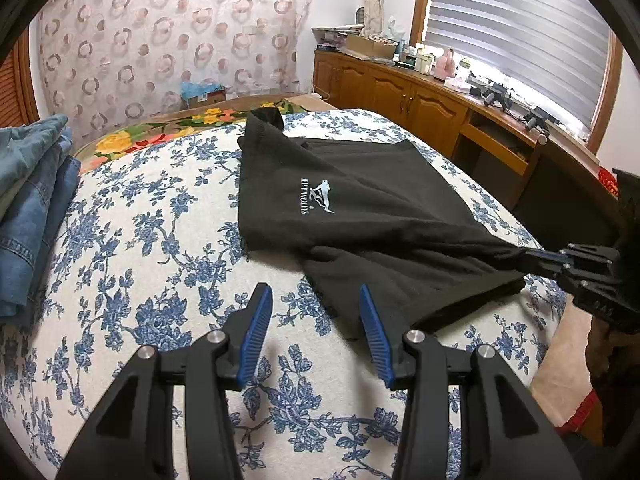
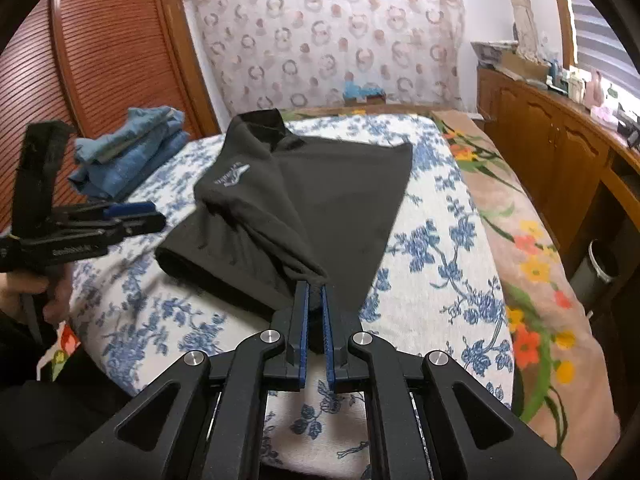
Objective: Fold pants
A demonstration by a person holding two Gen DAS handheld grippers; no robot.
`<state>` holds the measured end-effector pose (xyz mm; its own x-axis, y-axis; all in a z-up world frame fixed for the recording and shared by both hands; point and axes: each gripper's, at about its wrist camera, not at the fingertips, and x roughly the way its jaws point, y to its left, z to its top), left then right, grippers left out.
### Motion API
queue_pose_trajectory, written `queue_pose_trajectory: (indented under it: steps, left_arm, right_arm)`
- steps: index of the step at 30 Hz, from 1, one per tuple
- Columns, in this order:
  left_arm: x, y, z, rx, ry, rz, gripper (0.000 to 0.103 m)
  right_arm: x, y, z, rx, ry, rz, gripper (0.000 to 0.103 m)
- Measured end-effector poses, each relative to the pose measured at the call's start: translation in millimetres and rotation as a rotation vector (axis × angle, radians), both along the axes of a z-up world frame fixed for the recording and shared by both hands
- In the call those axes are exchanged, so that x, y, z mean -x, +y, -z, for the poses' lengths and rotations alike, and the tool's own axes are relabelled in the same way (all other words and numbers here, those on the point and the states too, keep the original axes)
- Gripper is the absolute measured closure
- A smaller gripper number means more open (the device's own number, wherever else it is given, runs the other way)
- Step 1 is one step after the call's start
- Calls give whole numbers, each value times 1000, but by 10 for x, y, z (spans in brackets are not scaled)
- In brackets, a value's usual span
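Black pants with a white logo lie partly folded on the floral bedspread; in the right wrist view the pants stretch away from me. My right gripper is shut on a bunched corner of the black fabric and lifts it off the bed; in the left wrist view the right gripper enters from the right edge, pulling the cloth taut. My left gripper hovers open above the bedspread just short of the pants' near edge, nothing between its blue pads. From the right wrist view the left gripper shows at the left.
A stack of folded blue jeans sits at the bed's left side, jeans. A wooden cabinet with clutter runs along the right under a window. A person's hand holds the left gripper's handle. A flowered blanket covers the bed's right edge.
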<state>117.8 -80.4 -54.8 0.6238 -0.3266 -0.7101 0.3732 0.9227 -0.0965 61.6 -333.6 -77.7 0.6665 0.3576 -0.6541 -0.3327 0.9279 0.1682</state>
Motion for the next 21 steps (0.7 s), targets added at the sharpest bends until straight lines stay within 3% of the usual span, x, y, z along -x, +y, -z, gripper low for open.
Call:
queue_pose_trajectory:
  steps: [5, 9, 15, 21]
  left_arm:
    - [-13, 72, -19, 6, -8, -14, 59]
    - [-15, 169, -60, 10, -22, -36, 59]
    - [-46, 310, -125, 1, -43, -60, 59]
    - [-76, 516, -195, 5, -63, -94, 59]
  right_arm:
    - [-18, -15, -15, -6, -3, 15, 89]
    - [-22, -18, -117, -1, -37, 19, 72]
    - [-197, 164, -294, 1, -82, -25, 70]
    - [-491, 625, -395, -16, -94, -135, 70]
